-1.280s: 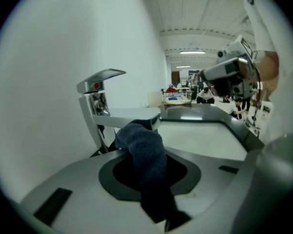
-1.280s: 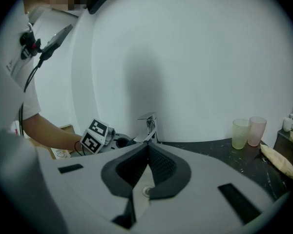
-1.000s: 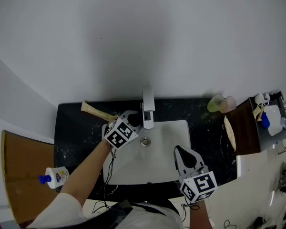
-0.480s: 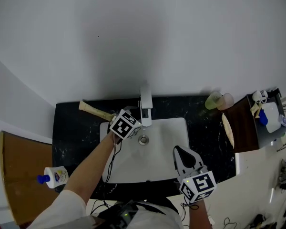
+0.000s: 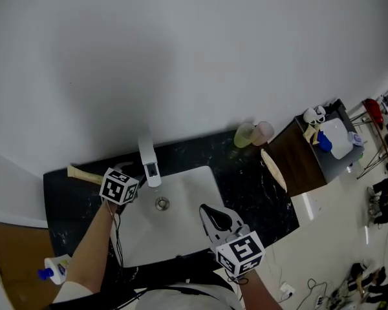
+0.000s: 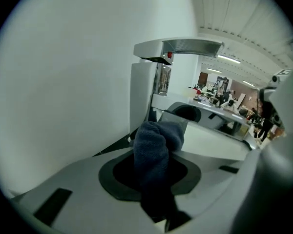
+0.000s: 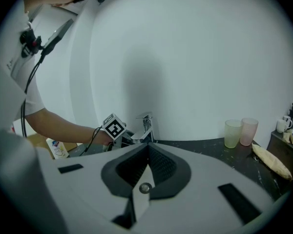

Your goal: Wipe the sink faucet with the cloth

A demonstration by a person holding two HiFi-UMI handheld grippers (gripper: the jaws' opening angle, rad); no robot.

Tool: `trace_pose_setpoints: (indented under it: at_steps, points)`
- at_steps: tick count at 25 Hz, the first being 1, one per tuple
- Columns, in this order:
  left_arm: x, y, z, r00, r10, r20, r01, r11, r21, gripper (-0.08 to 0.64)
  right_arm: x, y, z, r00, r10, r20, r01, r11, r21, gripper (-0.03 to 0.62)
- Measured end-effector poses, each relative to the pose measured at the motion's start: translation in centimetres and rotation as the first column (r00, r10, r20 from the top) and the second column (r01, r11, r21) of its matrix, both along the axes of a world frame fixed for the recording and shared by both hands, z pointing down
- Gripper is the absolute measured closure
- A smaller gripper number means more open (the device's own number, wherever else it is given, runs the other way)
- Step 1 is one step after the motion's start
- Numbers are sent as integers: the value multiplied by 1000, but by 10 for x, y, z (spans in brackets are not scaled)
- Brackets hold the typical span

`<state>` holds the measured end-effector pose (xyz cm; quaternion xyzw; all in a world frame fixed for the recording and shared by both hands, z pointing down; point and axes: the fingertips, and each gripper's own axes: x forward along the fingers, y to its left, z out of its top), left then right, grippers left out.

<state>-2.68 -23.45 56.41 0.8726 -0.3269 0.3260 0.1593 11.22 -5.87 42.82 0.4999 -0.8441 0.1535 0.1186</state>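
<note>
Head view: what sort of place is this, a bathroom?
Likely a bathroom-style washing corner: a white sink with a faucet is set in a dark counter, and a green tumbler and a pink tumbler stand by the wall.

The left tongs (image 5: 137,173) reach toward the far side on a bare, outstretched left forearm (image 5: 90,244). They tilt downward, with the jaws clamped on a bunched dark cloth (image 6: 154,147). The right tongs (image 5: 210,210) hang nearer and to the right, close to the body, pointing slightly down, jaws pressed together with nothing between them.
</note>
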Motion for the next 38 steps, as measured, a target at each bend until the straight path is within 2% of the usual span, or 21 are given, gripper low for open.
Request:
trace_pose_setpoints:
  at_steps: [6, 12, 17, 21, 28, 33, 38]
  points:
    - [42, 15, 4, 995, 104, -4, -104, 995, 7, 468, -13, -3, 3, 1000, -23, 4, 23, 1000, -6, 588]
    - [10, 0, 4, 1000, 7, -5, -7, 1000, 0, 467, -17, -9, 8, 999, -43, 8, 43, 999, -15, 588]
    - [13, -2, 7, 999, 31, 13, -31, 1000, -4, 467, -19, -15, 6, 999, -52, 8, 52, 999, -10, 588]
    - [18, 2, 7, 999, 31, -16, -31, 1000, -6, 467, -23, -20, 4, 998, -56, 9, 56, 998, 2, 588]
    - [35, 11, 11, 995, 95, 9, -95, 995, 6, 466, -65, -54, 15, 992, -123, 3, 122, 992, 30, 588]
    - [25, 7, 8, 998, 59, -8, -59, 998, 6, 466, -73, -64, 7, 989, -151, -1, 151, 987, 48, 588]
    - [-5, -7, 4, 1000, 11, 29, -11, 1000, 12, 466, -61, -63, 8, 991, -133, 13, 132, 990, 42, 588]
